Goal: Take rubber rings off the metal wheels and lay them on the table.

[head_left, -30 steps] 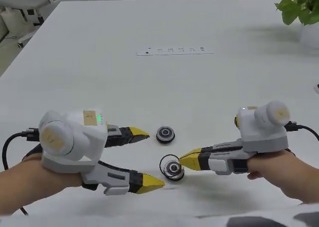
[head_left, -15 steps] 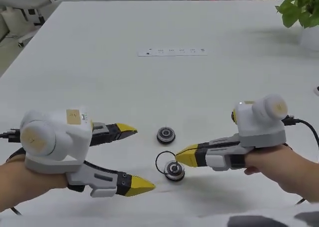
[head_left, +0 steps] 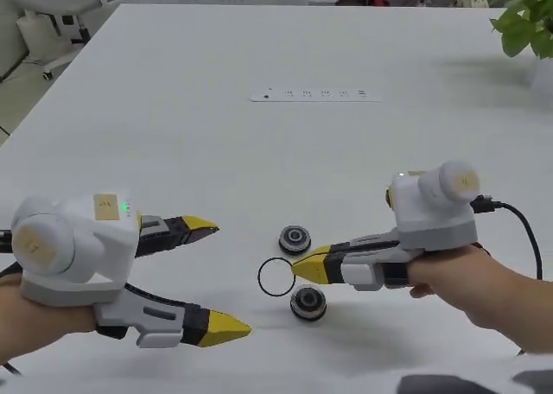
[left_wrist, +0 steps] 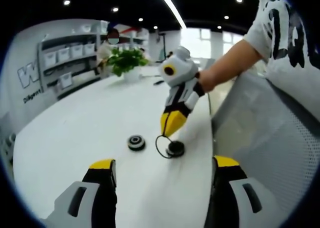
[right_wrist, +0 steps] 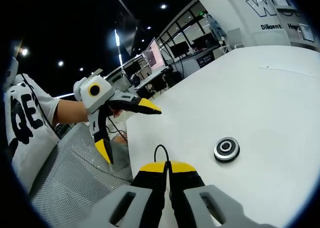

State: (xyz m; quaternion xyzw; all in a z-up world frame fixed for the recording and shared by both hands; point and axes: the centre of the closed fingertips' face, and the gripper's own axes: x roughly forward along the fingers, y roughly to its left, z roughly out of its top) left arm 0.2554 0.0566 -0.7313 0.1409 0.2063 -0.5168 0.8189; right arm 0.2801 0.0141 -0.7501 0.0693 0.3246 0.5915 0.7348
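Rubber ring (head_left: 259, 276) sticks out leftward from the right gripper's (head_left: 298, 267) closed fingers, just beside the near wheel (head_left: 308, 301), over bare counter (head_left: 259, 152); left gripper (head_left: 232, 280) is farther off, fingers spread wide.

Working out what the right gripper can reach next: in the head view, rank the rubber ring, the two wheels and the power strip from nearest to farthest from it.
1. rubber ring: pinched at the tips of the right gripper, hanging to its left.
2 and 3. far wheel, just beyond the tips, and near wheel, just this side of them: too close to call.
4. power strip: far up the table, clearly farthest.
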